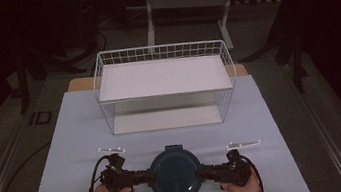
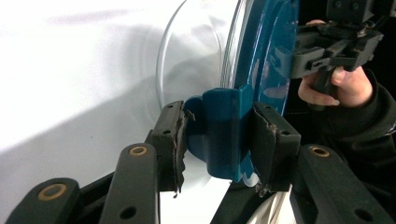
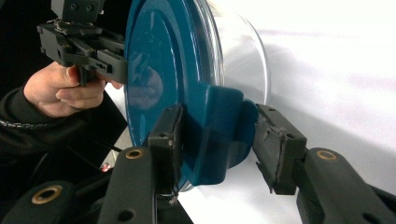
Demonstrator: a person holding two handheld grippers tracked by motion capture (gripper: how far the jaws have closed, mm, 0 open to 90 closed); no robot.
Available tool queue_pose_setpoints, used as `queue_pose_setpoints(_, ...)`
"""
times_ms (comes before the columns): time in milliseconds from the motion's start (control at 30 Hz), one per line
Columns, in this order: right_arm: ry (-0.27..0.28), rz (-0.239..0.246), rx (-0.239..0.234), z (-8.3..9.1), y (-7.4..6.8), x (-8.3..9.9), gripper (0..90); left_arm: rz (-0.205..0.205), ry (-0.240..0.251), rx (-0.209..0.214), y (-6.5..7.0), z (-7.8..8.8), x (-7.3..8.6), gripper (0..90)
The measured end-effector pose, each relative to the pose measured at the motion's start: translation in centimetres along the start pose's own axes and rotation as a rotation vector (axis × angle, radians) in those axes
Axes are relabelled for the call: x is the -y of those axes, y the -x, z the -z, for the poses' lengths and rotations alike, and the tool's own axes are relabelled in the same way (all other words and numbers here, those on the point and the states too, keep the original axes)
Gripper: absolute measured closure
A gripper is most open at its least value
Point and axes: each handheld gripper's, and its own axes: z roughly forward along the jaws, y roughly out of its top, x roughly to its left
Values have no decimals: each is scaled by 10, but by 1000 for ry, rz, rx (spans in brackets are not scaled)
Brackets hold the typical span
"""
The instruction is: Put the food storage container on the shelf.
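Observation:
A round container with a dark blue lid [image 1: 176, 173] and a clear glass bowl [image 2: 196, 56] sits near the table's front edge. My left gripper [image 1: 150, 176] is shut on the lid's left latch [image 2: 224, 135], and both pads [image 2: 170, 135] press its sides. My right gripper [image 1: 200, 174] holds the opposite latch [image 3: 215, 135]. One pad [image 3: 169, 135] lies flat against that latch, and the other [image 3: 275, 144] meets its rounded flange. Each gripper view also shows the other hand and its gripper beyond the lid.
A white wire basket rack [image 1: 100, 75] with a white shelf stands behind the container at mid-table. Two small white strips [image 1: 111, 149] [image 1: 243, 144] lie on the white table cover [image 1: 77, 129] to either side. Dark floor and stands surround the table.

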Motion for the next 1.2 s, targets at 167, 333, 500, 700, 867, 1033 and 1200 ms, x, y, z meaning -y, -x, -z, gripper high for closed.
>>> queue_pose_setpoints(167, 6, -13, 14, 0, -3, 0, 548, -8, 4, -18, 5, 1, 2, 573)
queue_pose_setpoints(333, 27, -1, 21, 3, -4, -2, 550, -38, 24, -39, 11, 1, 2, 574)
queue_pose_setpoints(500, 58, 35, 31, 6, -8, -9, 550, -88, 77, -58, 16, 5, -6, 573)
queue_pose_setpoints(700, 90, 70, 39, 10, -11, -22, 550, -141, 113, -78, 21, 11, -18, 571)
queue_pose_setpoints(867, 120, 109, 45, 11, -13, -35, 550, -194, 147, -102, 25, 17, -30, 570)
queue_pose_setpoints(1033, 142, 158, 62, 13, -16, -50, 548, -230, 182, -114, 26, 20, -42, 571)
queue_pose_setpoints(1200, 168, 180, 70, 12, -12, -64, 548, -247, 221, -122, 22, 20, -54, 570)
